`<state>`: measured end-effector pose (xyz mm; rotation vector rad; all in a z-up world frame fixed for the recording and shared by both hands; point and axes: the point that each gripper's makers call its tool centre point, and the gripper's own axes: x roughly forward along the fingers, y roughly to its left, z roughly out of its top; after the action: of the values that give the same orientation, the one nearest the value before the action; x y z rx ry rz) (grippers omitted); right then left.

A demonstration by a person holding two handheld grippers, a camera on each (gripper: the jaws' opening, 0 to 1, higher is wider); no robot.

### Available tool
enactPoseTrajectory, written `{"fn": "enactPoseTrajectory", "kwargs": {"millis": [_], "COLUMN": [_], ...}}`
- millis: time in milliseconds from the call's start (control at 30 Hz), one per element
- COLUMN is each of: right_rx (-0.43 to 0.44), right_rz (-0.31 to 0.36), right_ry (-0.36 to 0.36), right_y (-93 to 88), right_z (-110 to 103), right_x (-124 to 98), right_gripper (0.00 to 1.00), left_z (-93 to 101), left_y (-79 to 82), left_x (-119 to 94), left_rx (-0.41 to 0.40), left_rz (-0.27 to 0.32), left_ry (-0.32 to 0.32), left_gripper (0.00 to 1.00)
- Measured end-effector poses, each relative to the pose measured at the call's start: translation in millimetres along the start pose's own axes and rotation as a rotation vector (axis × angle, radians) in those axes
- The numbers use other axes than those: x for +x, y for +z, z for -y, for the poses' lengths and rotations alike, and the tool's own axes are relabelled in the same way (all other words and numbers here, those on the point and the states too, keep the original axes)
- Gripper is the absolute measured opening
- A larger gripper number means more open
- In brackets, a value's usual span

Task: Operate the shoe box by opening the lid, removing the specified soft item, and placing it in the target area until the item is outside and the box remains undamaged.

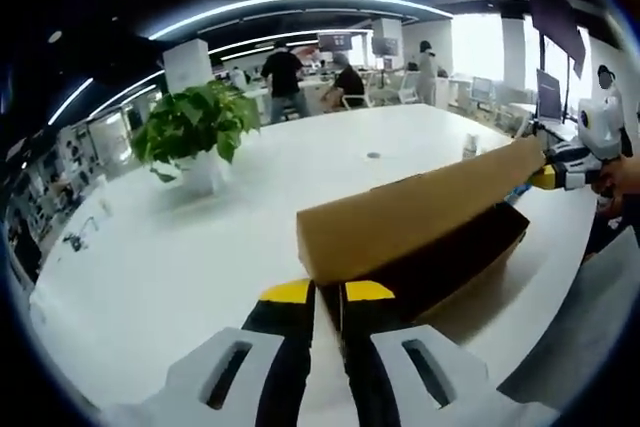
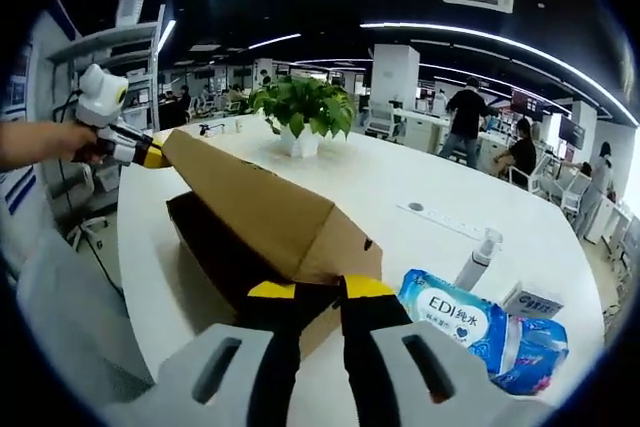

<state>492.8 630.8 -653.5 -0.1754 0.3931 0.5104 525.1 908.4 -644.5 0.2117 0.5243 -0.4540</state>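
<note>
A brown cardboard shoe box sits on the white table, its dark inside showing under a lifted lid. My left gripper is shut on the near end of the lid. The right gripper, held by a hand, is at the lid's far end. In the right gripper view the lid slopes up over the box; my right gripper is shut on its near corner and the left gripper pinches the far corner. A blue soft pack lies on the table right of the box.
A potted green plant stands on the table beyond the box. A pump bottle and a small carton stand by the blue pack. People work at desks in the background. The table edge runs close to the box.
</note>
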Motion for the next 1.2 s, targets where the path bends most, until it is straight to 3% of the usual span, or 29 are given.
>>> {"fn": "enactPoseTrajectory", "kwargs": {"millis": [500,867,1200], "right_rx": [-0.024,-0.01,-0.01], "right_rz": [-0.022,-0.052,-0.077], "right_ry": [0.063,0.092,0.109], "right_y": [-17.4,-29.9,-41.1], "right_z": [-16.7,-25.4,-30.0], "right_x": [-2.7,-2.2,-0.5], "right_gripper": [0.21,0.25,0.27], "left_z": [13.0,18.8,23.6], "left_y": [-22.4,-38.4,-51.7], "left_x": [1.7,4.5,6.5], "left_rx": [0.034,0.016,0.047], "left_rz": [-0.032,-0.067,-0.109], "left_ry": [-0.048,-0.072,-0.092], "left_gripper": [0.19,0.22,0.24]}}
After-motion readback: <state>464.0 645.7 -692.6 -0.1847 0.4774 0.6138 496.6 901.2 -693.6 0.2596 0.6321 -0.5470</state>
